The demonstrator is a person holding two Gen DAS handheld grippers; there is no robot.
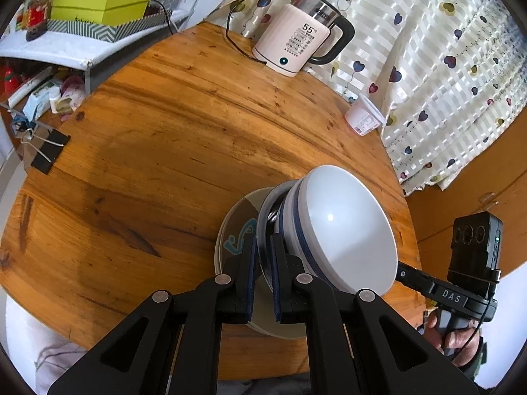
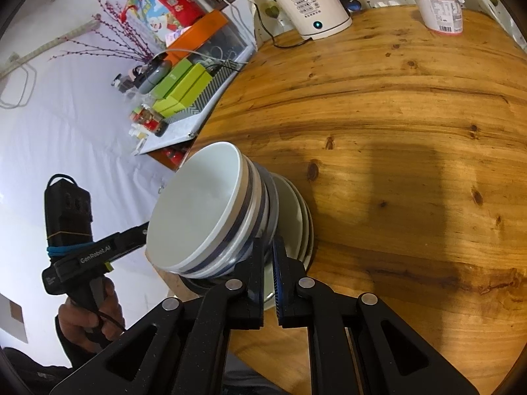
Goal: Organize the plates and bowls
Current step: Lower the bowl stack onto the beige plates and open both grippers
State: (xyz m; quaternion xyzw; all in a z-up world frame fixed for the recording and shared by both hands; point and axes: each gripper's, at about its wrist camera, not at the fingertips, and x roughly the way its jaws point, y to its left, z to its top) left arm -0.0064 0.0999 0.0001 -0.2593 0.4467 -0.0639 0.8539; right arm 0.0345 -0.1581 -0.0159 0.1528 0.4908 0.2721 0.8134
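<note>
Bowls [image 1: 346,230] sat in a stack on some plates [image 1: 237,227] near the edge of the round wooden table [image 1: 164,138]. The bowls were white with blue bands. The stack looked tipped over to one side in both views. The left gripper [image 1: 263,263] had its jaws squeezed tight on the rim of a plate under the bowls. The right gripper [image 2: 270,270] pinched a plate rim from the other side. A person's hand [image 2: 89,322] held the left gripper's handle. A pink kettle [image 1: 293,39] and a white cup [image 1: 364,118] stood well apart at the table's far side.
</note>
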